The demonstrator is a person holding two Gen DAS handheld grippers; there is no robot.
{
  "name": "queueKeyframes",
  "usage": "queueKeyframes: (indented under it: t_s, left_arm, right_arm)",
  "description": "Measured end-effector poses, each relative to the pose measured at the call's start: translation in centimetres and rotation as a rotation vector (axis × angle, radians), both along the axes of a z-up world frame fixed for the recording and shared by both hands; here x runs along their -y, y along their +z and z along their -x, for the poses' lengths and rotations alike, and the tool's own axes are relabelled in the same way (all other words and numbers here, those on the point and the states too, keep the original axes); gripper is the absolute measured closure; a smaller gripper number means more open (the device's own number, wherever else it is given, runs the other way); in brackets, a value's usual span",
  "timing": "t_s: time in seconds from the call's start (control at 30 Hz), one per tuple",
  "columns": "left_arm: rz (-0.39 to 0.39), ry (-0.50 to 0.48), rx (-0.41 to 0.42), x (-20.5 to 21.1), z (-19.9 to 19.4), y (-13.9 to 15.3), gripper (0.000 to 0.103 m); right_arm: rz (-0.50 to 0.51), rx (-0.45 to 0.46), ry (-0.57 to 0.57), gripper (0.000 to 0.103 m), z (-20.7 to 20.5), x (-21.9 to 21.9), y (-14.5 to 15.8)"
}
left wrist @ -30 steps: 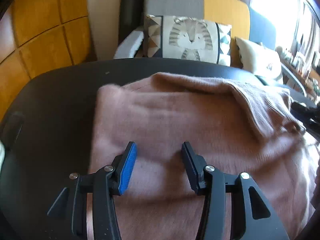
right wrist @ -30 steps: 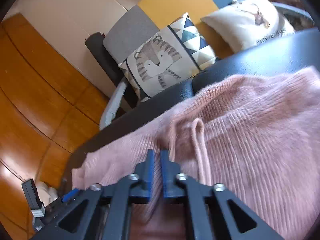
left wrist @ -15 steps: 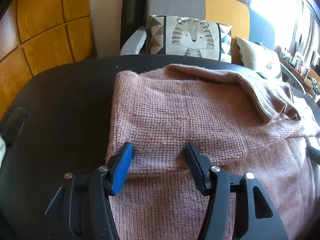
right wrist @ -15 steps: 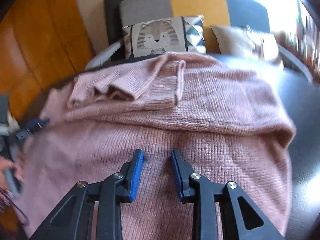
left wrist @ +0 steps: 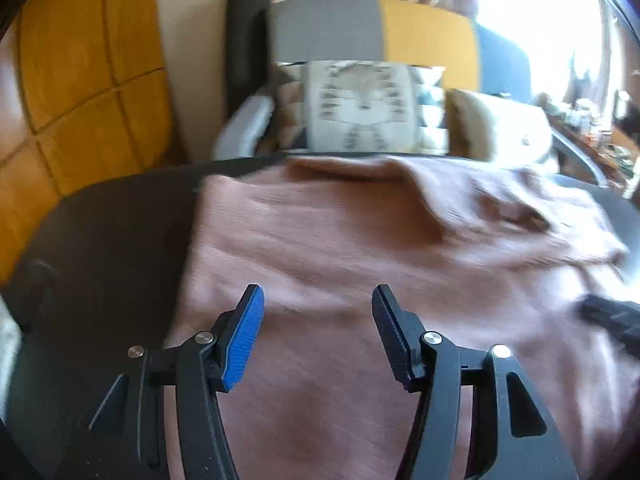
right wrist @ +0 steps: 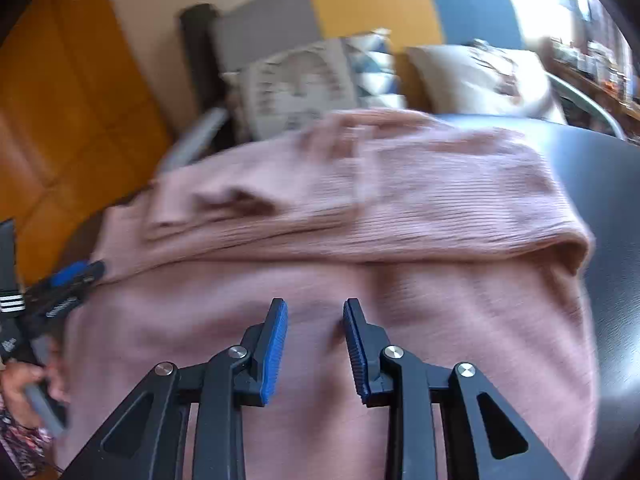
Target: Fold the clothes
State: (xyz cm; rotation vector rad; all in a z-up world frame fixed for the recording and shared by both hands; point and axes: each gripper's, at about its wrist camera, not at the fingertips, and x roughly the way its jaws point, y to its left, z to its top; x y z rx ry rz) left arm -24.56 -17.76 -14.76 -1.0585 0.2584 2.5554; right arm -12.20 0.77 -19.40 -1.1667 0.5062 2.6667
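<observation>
A pink knitted sweater [left wrist: 360, 248] lies on the black table [left wrist: 112, 240], its far part folded over toward me with a sleeve lying across the top; it also shows in the right wrist view [right wrist: 380, 216]. My left gripper [left wrist: 318, 300] is open and empty, over the sweater's near left part. My right gripper [right wrist: 315, 312] is open and empty, over the near middle of the sweater. The left gripper's blue-padded tip [right wrist: 76, 274] shows at the sweater's left edge in the right wrist view.
A sofa with a tiger cushion [left wrist: 360, 108] and a white cushion [right wrist: 480, 76] stands behind the table. Wooden floor [left wrist: 80, 80] is to the left. The table's bare black top [right wrist: 616, 220] shows to the right of the sweater.
My right gripper let go of the sweater fold and opened, then pulled back over the near part. My left gripper stayed open and shifted slightly. Both views are blurred by motion now.
</observation>
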Motion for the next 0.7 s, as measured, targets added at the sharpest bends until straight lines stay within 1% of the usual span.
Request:
queueKeyframes:
  t_s: [0.07, 0.1, 0.17, 0.2, 0.23, 0.27, 0.3, 0.33, 0.37, 0.43, 0.5, 0.53, 0.6, 0.67, 0.7]
  left_arm:
    - [0.031, -0.061, 0.031, -1.5, -2.0, -0.6, 0.043]
    - [0.047, -0.090, 0.046, -2.3, -3.0, -0.9, 0.043]
    - [0.099, -0.117, 0.026, -2.7, -4.1, -1.3, 0.043]
    - [0.124, -0.129, 0.016, -2.8, -4.5, -1.5, 0.042]
    - [0.131, -0.123, 0.021, -2.5, -4.5, -1.4, 0.034]
    - [0.136, -0.116, 0.025, -2.2, -4.4, -1.4, 0.031]
    - [0.127, -0.108, 0.038, -1.6, -4.2, -1.3, 0.025]
    - [0.118, -0.099, 0.052, -1.0, -4.0, -1.3, 0.022]
    - [0.108, -0.091, 0.065, -0.4, -3.9, -1.2, 0.021]
    - [0.063, -0.089, 0.112, 1.1, -3.7, -1.0, 0.020]
    - [0.032, -0.085, 0.137, 1.9, -4.0, -0.4, 0.020]
    - [0.015, -0.074, 0.135, 2.3, -3.5, 0.1, 0.020]
    - [-0.036, -0.031, 0.090, 3.5, -4.4, 1.6, 0.020]
    - [-0.100, -0.030, 0.075, 4.2, -5.5, 2.7, 0.020]
    - [-0.105, -0.043, 0.074, 4.2, -6.2, 2.8, 0.020]
  right_arm:
    - [-0.047, 0.016, 0.072, 0.074, 0.4, 2.8, 0.5]
    - [-0.110, 0.036, 0.110, 0.074, 0.6, 4.4, 0.6]
    - [-0.219, 0.063, 0.173, 0.074, 0.4, 6.6, 0.5]
    - [-0.267, 0.073, 0.200, 0.074, 0.0, 7.4, 0.3]
    - [-0.316, 0.083, 0.227, 0.074, -0.3, 8.1, 0.2]
    - [-0.356, 0.092, 0.251, 0.074, -0.7, 8.7, 0.1]
    - [-0.356, 0.095, 0.262, 0.074, -1.3, 8.6, 0.2]
    - [-0.337, 0.093, 0.268, 0.074, -2.2, 8.1, 0.3]
    - [-0.318, 0.089, 0.273, 0.073, -3.0, 7.7, 0.3]
    - [-0.275, 0.070, 0.272, 0.073, -5.1, 6.4, 0.3]
    - [-0.235, 0.050, 0.269, 0.073, -6.6, 4.7, 0.3]
    - [-0.218, 0.036, 0.268, 0.073, -7.1, 3.7, 0.3]
    - [-0.187, 0.014, 0.255, 0.073, -8.3, 2.7, 0.3]
    - [-0.150, 0.000, 0.220, 0.073, -9.1, 2.4, 0.9]
    - [-0.132, -0.015, 0.210, 0.073, -9.4, 2.5, 1.3]
